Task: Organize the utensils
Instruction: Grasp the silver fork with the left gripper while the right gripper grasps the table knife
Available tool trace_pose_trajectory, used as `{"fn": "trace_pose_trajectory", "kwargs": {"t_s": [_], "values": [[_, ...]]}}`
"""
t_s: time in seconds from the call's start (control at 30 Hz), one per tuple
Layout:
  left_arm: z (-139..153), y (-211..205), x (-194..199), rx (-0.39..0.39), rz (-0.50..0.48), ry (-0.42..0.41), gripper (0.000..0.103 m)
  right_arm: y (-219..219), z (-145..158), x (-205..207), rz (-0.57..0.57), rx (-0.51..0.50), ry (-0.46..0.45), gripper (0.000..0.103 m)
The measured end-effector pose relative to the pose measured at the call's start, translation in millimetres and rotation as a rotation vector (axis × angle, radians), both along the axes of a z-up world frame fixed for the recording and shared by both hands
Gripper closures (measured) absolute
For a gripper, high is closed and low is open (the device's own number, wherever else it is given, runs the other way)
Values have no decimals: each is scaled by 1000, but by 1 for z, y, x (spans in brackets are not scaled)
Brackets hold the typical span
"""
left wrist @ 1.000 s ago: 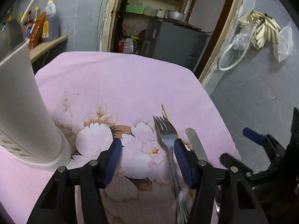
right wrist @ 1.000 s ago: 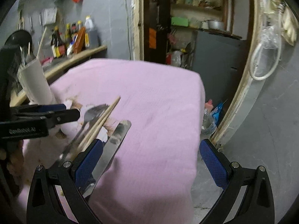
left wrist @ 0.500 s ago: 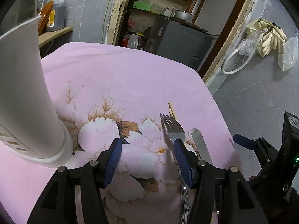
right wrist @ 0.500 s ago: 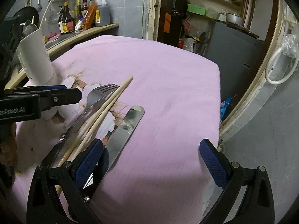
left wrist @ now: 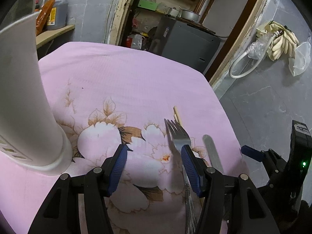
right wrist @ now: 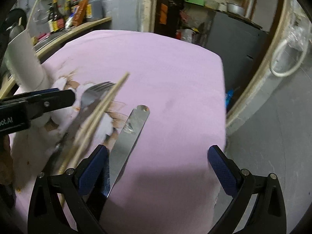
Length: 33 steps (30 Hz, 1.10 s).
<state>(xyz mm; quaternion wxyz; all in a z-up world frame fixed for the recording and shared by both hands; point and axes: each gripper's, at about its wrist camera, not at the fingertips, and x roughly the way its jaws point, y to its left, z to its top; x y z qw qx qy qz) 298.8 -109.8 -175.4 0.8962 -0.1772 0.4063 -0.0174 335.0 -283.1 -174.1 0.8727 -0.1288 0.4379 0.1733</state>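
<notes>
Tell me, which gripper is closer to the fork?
The left. The left gripper hovers open right at the fork, one pad beside its neck. The right gripper sits open farther off, past the chopsticks, with one pad by the flat metal knife.

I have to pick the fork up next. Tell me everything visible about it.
The fork is shiny metal with four tines and a ribbed handle. It lies flat on the pink flowered cloth, tines pointing away, beside the wooden chopsticks. Its neck passes the left gripper's right pad; whether they touch is unclear.
</notes>
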Motion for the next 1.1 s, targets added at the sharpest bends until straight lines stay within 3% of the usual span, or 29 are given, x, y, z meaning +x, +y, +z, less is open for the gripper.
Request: {"fn": "trace_pose_trajectory", "kwargs": {"t_s": [0.07,0.17,0.23,0.4,0.6,0.8,0.9,1.1], "values": [[0,-3,2,-10,-21,2,47,-7,0,1,-14,5,1,7],[-2,-9,7,-22,-65,9,48,-20,2,2,-50,33,10,23],[-3,-14,12,-22,-97,21,55,-25,0,5,-65,43,15,29],[-5,-18,22,-33,-136,39,61,-39,-10,17,-105,94,41,32],[-6,-20,30,-54,-160,67,79,-44,-15,27,-111,118,60,48],[-8,-22,32,-122,-193,100,80,-52,-17,29,-147,169,117,55],[-10,-21,31,-115,-192,117,89,-56,-20,31,-158,191,138,58],[-11,-25,26,-135,-223,134,97,-64,-21,31,-195,211,159,79]]}}
